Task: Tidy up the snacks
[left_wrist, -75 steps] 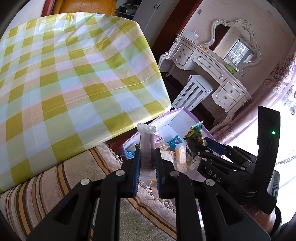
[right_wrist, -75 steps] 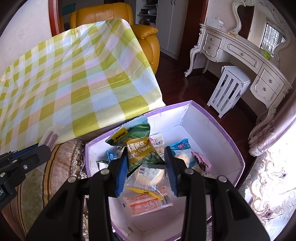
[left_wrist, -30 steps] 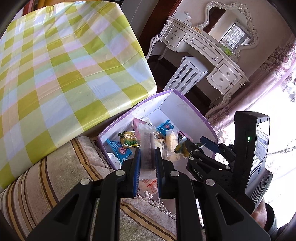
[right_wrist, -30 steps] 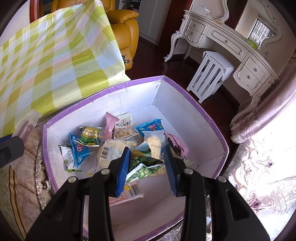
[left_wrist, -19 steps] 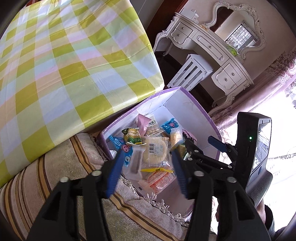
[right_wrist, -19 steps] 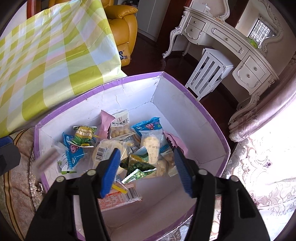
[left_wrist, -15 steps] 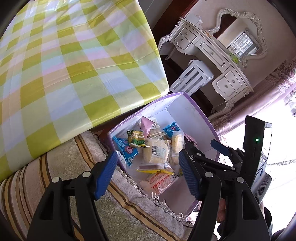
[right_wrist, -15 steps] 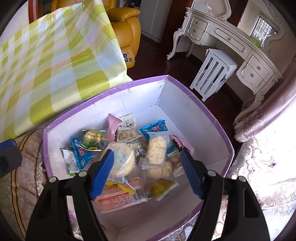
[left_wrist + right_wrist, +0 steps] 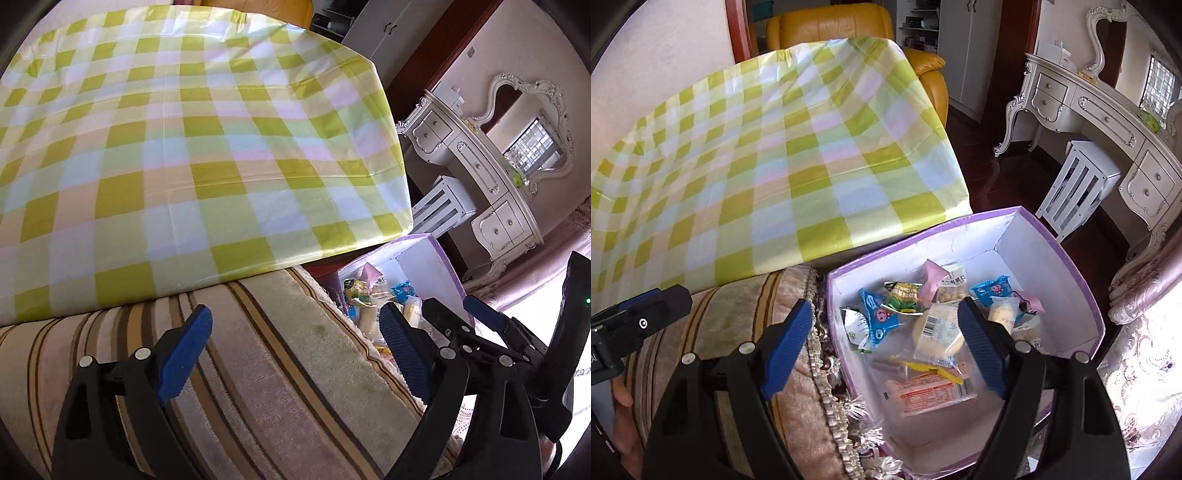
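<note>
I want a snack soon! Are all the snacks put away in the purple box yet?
Looks nearly done. Many snack packets already lie inside the purple box. Nothing is in hand: the left gripper and right gripper have both just been opening and hold nothing. The checked tablecloth shows no snacks on it, so little seems left, though parts of the room are hidden.

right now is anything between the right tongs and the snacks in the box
Nothing visible. The right tongs hang open and empty above the open-topped box, with the snacks lying uncovered below. The striped cushion sits beside the box, not over it.
</note>
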`<action>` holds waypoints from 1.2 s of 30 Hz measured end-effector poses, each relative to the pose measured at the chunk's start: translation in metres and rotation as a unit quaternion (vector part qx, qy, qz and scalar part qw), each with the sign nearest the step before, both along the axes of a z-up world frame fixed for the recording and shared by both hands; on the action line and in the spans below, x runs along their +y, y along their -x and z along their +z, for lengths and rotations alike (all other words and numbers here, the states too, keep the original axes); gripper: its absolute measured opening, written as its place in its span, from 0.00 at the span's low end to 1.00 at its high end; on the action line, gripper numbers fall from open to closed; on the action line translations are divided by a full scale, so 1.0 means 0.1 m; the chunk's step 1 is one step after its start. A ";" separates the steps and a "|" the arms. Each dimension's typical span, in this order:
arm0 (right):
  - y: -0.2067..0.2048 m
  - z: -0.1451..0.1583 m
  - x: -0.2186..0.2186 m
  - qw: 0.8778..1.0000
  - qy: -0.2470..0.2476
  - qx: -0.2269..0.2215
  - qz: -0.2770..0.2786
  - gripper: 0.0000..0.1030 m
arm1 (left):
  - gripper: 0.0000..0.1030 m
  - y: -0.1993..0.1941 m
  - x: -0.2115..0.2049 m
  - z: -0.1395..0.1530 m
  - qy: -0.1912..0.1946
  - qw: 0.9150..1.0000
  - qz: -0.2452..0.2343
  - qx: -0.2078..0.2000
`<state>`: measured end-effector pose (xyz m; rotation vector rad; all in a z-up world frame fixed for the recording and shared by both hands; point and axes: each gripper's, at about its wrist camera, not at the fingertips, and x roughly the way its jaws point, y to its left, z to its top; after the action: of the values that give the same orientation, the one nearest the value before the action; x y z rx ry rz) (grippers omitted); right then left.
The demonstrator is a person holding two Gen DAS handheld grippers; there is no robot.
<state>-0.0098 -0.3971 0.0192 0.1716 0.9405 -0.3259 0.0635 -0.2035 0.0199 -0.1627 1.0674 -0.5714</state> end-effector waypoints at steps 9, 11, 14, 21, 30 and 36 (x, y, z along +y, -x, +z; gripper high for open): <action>0.49 -0.26 -0.74 0.989 0.035 0.072 -0.128 0.78 | 0.95 0.40 -1.07 -0.03 -0.058 0.980 -0.188 -0.019; 0.61 -0.31 -0.81 0.987 0.033 0.079 -0.139 0.78 | 0.95 0.50 -1.23 -0.07 -0.074 0.975 -0.209 -0.012; 0.70 -0.39 -0.87 0.985 0.025 0.087 -0.148 0.78 | 0.95 0.52 -1.31 -0.18 -0.081 0.974 -0.213 0.014; 0.73 -0.42 -0.90 0.985 0.016 0.087 -0.147 0.78 | 0.95 0.42 -1.31 -0.28 -0.070 0.978 -0.192 0.047; 0.73 -0.41 -0.88 0.986 0.012 0.084 -0.144 0.78 | 0.95 0.42 -1.33 -0.30 -0.076 0.977 -0.191 0.048; 0.73 -0.41 -0.88 0.986 0.012 0.084 -0.145 0.78 | 0.95 0.42 -1.33 -0.31 -0.077 0.977 -0.191 0.049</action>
<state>-0.0826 -0.4848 -0.0215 0.2638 1.0792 -0.6278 0.0214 -0.3367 -0.0108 0.1558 1.2438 -0.8284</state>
